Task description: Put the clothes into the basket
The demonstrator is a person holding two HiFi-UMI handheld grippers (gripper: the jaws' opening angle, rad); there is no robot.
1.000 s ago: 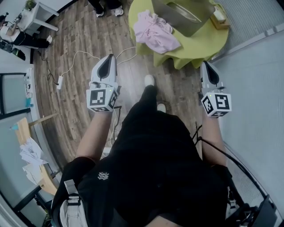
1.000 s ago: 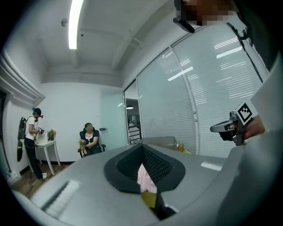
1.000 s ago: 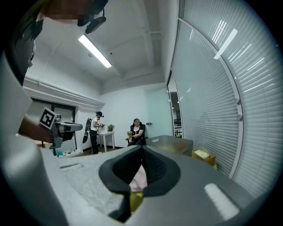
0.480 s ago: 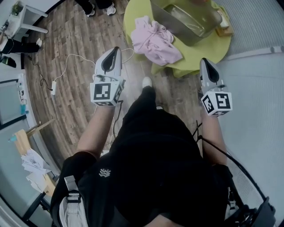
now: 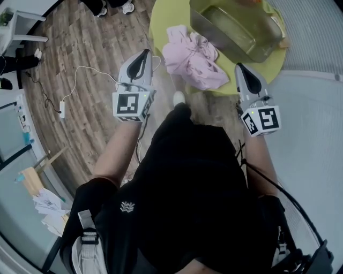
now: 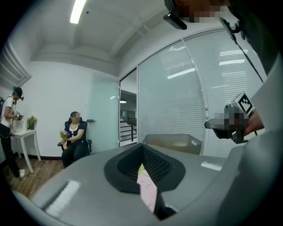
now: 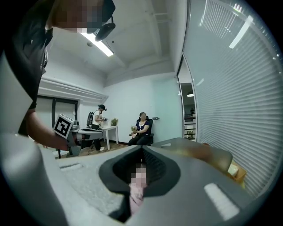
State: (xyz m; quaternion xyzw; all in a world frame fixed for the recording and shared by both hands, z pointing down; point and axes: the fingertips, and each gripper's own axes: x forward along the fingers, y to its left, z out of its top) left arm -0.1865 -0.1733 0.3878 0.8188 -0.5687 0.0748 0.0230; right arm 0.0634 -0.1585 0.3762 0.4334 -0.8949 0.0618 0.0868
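Both left tongs (image 5: 144, 53) and right tongs (image 5: 239, 67) are closed, empty, short of crumpled pink clothes (image 5: 193, 53) on the lime-green bench (image 5: 161, 18), left of the grey plastic basket (image 5: 201, 24). Unopened, they could push them off.

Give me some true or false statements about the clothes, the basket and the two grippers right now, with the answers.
1. The pink clothes lie on the green table. True.
2. The clothes are in the basket. False: they lie beside it on the table.
3. The left gripper and the right gripper are both shut. True.
4. The left gripper holds the clothes. False: it is short of them and holds nothing.
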